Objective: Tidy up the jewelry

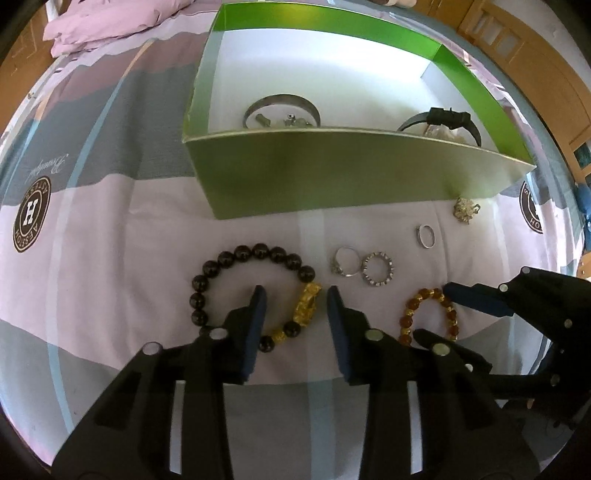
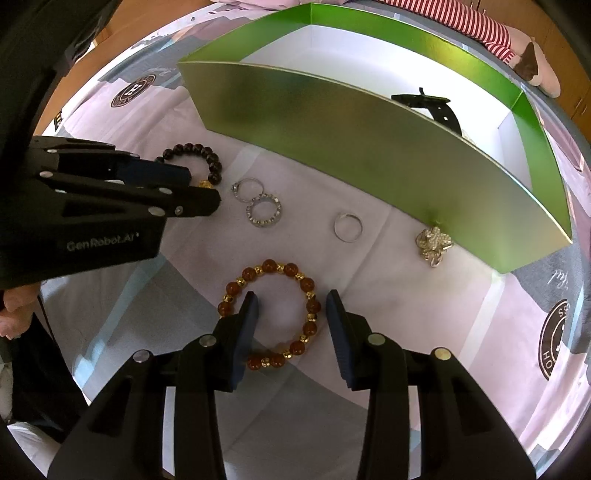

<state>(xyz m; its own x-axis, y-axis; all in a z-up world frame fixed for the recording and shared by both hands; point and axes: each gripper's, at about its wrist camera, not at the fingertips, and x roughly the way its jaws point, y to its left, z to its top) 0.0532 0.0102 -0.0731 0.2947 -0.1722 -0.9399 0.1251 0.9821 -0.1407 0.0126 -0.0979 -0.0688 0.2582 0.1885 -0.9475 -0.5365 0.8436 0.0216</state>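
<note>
Both grippers are down low over the bedspread [image 1: 110, 229], side by side in front of the green box [image 1: 332, 173]. The left gripper [image 1: 293, 295] has its fingers spread wide, gripping nothing: one fingertip sits inside the loop of the black bracelet [image 1: 229, 258], the other just outside it, so the gold charm [image 1: 308, 304] side of the strand lies between them. Whether the tips touch the fabric, I cannot tell.

Over to the right gripper [image 2: 291, 299], and it's the same picture: fingers wide apart, holding nothing, straddling the amber bracelet [image 2: 273, 267]. One fingertip is inside the ring of beads, the other just outside its right side.

Between the bracelets and the box, the smaller pieces lie in a loose row on the bedspread. Two rings touch or overlap: a stone-set ring [image 2: 245, 188] and a studded band [image 2: 264, 210]. Further right, well apart, lies a plain band [image 2: 347, 227]. Then the flower brooch [image 2: 432, 243], right up against the box's front wall near its right corner.

Inside the box, on the white floor, a silver bangle [image 1: 282, 101] rests near the front wall on the left with a few small pieces within its curve, too small to name. On the right side lies a black watch strap [image 1: 443, 118], partly hidden by the wall.

Pink pillows [image 1: 103, 22] lie at the far left edge of the bed.
</note>
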